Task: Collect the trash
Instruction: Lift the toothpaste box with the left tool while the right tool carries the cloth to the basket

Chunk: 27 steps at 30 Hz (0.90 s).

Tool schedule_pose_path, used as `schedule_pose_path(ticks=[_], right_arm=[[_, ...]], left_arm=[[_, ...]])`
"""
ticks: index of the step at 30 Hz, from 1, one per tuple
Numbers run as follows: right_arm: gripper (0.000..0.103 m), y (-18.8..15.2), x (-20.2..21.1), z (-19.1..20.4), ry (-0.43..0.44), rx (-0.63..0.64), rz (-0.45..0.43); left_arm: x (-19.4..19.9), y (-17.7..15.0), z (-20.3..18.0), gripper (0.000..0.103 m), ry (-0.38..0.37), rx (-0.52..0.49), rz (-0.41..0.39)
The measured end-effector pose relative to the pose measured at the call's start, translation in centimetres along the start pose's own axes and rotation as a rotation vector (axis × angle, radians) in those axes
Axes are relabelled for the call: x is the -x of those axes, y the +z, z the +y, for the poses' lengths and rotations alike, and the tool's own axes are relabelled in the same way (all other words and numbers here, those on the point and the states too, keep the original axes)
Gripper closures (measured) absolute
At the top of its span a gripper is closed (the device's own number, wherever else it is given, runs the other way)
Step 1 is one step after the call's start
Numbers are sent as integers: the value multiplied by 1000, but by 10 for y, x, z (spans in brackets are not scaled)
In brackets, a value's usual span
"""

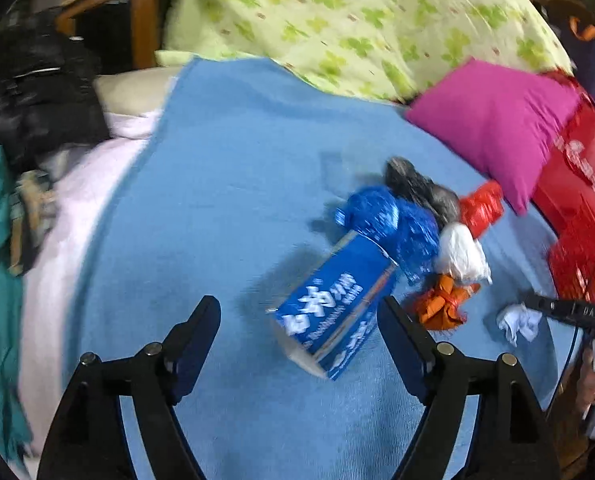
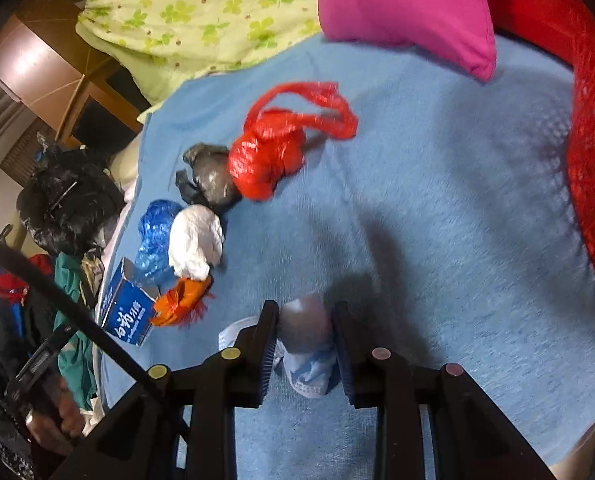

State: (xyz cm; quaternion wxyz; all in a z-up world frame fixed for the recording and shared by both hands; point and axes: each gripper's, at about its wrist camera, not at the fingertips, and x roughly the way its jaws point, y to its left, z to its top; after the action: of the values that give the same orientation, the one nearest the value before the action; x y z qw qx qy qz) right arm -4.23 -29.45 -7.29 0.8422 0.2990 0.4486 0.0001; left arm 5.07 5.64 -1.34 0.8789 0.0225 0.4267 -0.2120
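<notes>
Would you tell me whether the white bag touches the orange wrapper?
Touching: the right wrist view shows the white bag resting against the orange wrapper, no gap.

The left gripper (image 1: 299, 312) is a black frame of flat struts that fan out from the bottom edge toward eleven and one o'clock. Each strut joint carries a round, brass-coloured pin head. Its two fingers (image 1: 201, 320) are black wedges with dark blue pads on their inner faces.

The right gripper (image 2: 304, 322) has the same black struts, with pin heads that look yellowish on one side and pinkish on the other. Its fingers (image 2: 267, 320) are straighter, and their inner pads are ribbed and dark blue. A black cable (image 2: 57, 300) sweeps across the right wrist view from nine toward six o'clock.
</notes>
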Motion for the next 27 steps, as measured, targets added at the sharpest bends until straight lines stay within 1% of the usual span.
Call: schedule_pose_path(ticks=[1,2,3,4,5,8,9,10,11,12,13,14,16,18,21,23,27], right_arm=[[63,0,0,-1,5,-6,1],[50,1,2,-2,12,-17,-3],[40,1,4,-2,17,-23,-12],[39,1,5,-2,21,-25,-20],[39,1,6,0,21,-17,-22],[39,-1,2,4,1,0,-12],[39,-2,0,5,4,-4,-5],[40,-3,-2,6,5,-4,-1],[42,-4,-4,8,-5,3,-3],[46,-5,-5,11,-20,15,-5],[52,-7,-7,14,-23,27,0],[61,-8,-7,16,-19,35,5],[69,-10,-3,19,-24,51,-15],[75,-11,5,24,-24,74,-37],[75,-11,24,31,-19,103,-84],[75,-11,35,34,-8,114,-106],[75,-11,58,36,30,111,-152]], left_arm=[[-5,1,-1,22,-23,-10,12],[-10,0,-3,22,-51,-22,23],[-14,-1,-6,22,-75,-37,32],[-18,-2,-8,22,-92,-50,41],[-21,-3,-10,22,-90,-52,47],[-25,-7,-13,22,-108,-33,45],[-26,-8,-14,24,-108,-26,43],[-26,-10,-15,32,-110,-21,41],[-25,-11,-17,39,-114,-20,42],[-26,-12,-19,49,-113,-21,51],[-26,-14,-22,49,-107,-23,57],[-25,-15,-24,49,-103,-24,48],[-20,-19,-29,53,-89,-30,37],[-14,-21,-33,54,-67,-24,29],[4,-24,-40,54,-72,-1,-8],[19,-24,-46,54,-61,4,-43],[49,-26,-57,54,-57,23,-83]])
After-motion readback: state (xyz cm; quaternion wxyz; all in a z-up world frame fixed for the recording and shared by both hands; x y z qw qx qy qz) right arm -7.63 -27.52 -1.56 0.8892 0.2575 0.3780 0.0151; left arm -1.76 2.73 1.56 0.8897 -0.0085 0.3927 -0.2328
